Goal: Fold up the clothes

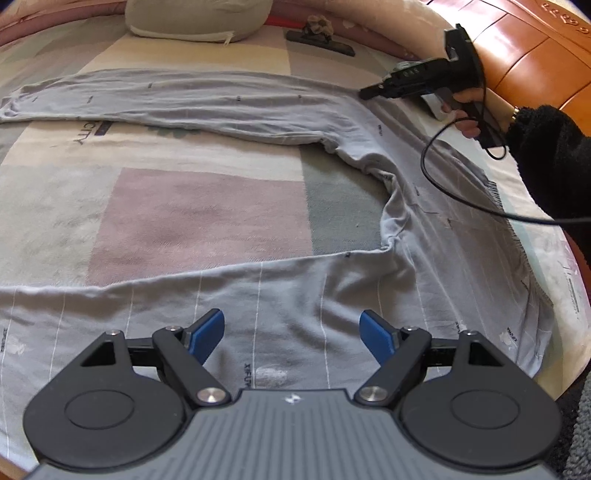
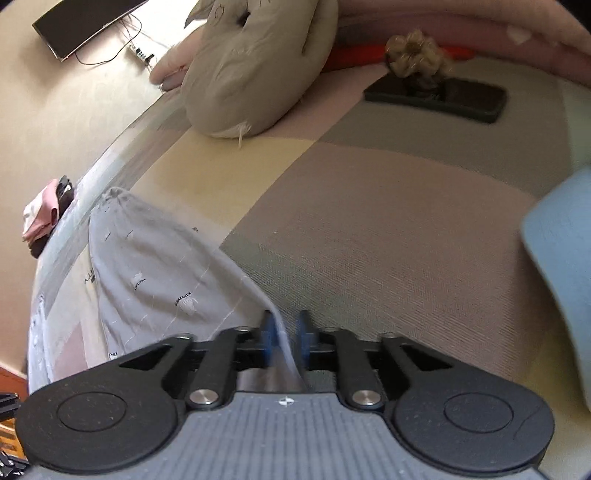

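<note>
Grey trousers [image 1: 295, 288] with thin white lines lie spread on the bed, one leg across the far side, the other close below me, joined at the right. My left gripper [image 1: 291, 334] hovers over the near leg, open, blue pads wide apart with nothing between them. A hand in a black sleeve holds my right gripper [image 1: 364, 94] at the trousers' far right corner. In the right wrist view the right gripper [image 2: 286, 339] stands only narrowly open. A raised edge of the trousers [image 2: 166, 280] runs between its pads, and a gap shows beside the cloth.
The bed cover [image 1: 199, 214] has pastel patches. A beige pillow [image 1: 195, 18] and a dark flat phone-like object [image 1: 321, 42] lie at the far end. Orange wooden furniture [image 1: 524, 48] stands at the right. A black cable [image 1: 436, 177] hangs from the right gripper. A blurred light blue object [image 2: 561, 277] lies close at the right.
</note>
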Demonstrator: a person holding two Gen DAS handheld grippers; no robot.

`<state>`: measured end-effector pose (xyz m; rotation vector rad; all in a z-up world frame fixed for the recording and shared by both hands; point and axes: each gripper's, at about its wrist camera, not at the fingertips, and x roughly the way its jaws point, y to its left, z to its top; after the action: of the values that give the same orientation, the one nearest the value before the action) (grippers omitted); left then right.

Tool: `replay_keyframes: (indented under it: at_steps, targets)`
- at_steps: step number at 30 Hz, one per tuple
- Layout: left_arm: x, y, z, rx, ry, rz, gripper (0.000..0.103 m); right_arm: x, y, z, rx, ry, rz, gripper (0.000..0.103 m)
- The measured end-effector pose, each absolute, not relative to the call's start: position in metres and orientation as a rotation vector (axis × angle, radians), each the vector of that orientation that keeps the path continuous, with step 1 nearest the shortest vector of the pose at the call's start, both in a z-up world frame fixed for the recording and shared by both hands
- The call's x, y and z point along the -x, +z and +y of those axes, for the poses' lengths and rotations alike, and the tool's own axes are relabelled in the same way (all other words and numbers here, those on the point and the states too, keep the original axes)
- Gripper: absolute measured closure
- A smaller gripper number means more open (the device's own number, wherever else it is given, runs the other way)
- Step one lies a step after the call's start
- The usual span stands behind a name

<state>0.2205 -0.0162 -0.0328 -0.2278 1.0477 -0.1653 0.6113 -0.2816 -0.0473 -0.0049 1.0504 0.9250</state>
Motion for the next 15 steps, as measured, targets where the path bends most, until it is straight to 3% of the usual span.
replay_keyframes:
  at_steps: [10, 15]
  targets:
    - [-0.225, -0.041, -0.014, 0.223, -0.245, 1.033, 0.023, -0.565, -0.045, -0.385, 0.015, 0.721, 1.095, 0.063]
    - [-0.229, -0.042, -0.010, 0.228, -0.271, 1.032, 0.023, -0.537, -0.049, -0.411, -0.006, 0.683, 1.098, 0.062]
